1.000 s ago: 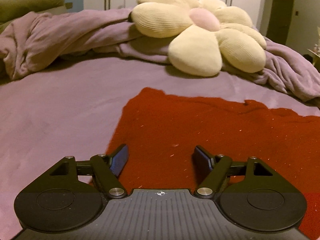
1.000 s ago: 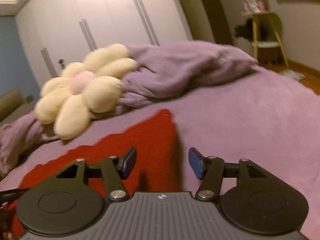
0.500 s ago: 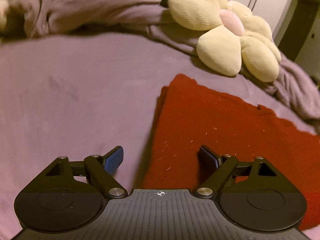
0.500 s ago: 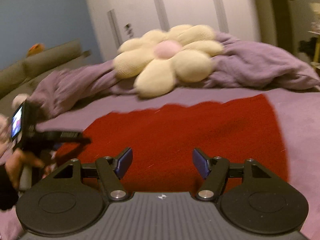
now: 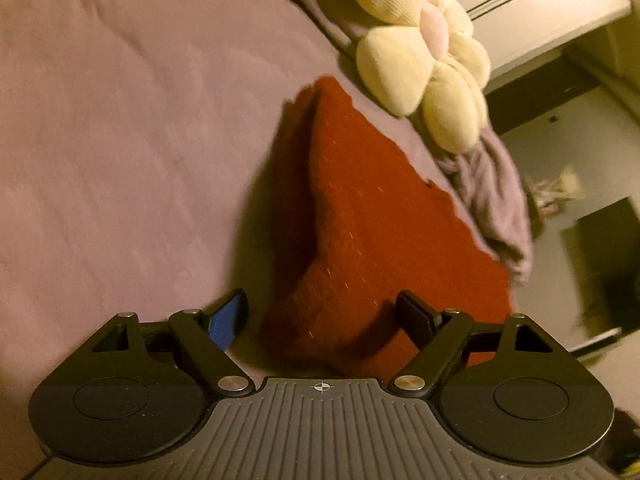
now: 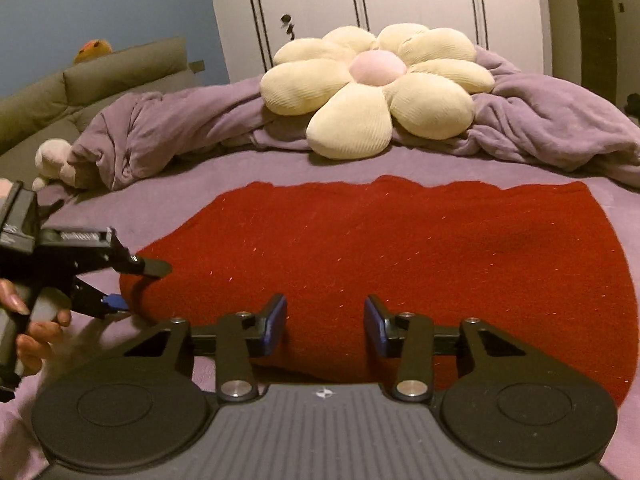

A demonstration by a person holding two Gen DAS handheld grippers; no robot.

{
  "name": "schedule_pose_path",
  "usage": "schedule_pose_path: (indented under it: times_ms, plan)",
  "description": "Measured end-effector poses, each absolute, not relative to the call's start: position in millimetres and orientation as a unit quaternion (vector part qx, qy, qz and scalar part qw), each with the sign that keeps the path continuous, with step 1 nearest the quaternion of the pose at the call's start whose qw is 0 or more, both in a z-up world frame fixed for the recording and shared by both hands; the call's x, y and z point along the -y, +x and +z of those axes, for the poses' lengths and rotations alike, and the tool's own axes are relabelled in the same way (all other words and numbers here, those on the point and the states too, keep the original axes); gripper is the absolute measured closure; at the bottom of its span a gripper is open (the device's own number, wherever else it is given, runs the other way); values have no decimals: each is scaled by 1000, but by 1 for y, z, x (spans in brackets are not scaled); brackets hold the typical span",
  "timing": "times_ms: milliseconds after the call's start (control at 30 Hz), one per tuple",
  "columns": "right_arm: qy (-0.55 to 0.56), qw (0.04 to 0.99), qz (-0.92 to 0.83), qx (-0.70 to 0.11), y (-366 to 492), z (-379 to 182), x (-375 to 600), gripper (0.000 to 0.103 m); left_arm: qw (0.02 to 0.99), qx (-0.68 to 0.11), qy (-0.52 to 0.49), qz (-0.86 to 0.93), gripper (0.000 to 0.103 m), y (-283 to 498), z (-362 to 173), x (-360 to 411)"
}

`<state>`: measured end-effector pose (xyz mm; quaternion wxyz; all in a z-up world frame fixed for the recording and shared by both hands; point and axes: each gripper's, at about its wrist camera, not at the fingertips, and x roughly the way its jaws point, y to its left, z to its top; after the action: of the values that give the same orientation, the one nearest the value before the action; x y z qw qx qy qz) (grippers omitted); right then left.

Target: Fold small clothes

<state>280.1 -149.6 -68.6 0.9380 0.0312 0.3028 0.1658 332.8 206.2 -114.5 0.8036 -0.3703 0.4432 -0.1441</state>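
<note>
A red knitted garment (image 6: 400,248) lies spread flat on the purple bed sheet (image 6: 224,196). My left gripper (image 5: 320,314) is open and straddles the garment's left corner (image 5: 316,320), one finger above the cloth and one below. It also shows at the left of the right wrist view (image 6: 136,284), held in a hand. My right gripper (image 6: 325,322) is open over the garment's near edge, and nothing is between its fingers.
A cream flower-shaped cushion (image 6: 376,88) rests on a rumpled purple blanket (image 6: 552,128) at the back of the bed. A small plush toy (image 6: 52,160) lies at the far left. White wardrobe doors (image 6: 400,8) stand behind.
My left gripper swung left and rolled onto the garment's left corner. My right gripper turned left from the garment's right edge to face its near edge squarely.
</note>
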Motion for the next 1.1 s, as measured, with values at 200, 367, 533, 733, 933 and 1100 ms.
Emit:
schedule_pose_path:
  times_ms: [200,367,533,733,933,1100]
  plan:
    - [23,942,157,-297,285,-70,140,61,784,-440,-415,-141,34,345,-124,-205]
    - [19,947,141,-288,294,-70,129,77,770,-422,-461,-129,51,356,-134,-204]
    - [-22,944,131,-301,305,-94,111,80,773,-406,-472,-122,50,355,-136,-201]
    - [0,957,130,-261,293,-78,110,82,791,-380,-463,-122,62,346,-120,-201]
    - [27,927,160,-337,310,-93,122,83,831,-353,-409,-134,68,343,-80,-183]
    - [99,937,141,-305,293,-76,166,82,866,-321,-341,-173,71,342,-34,-139]
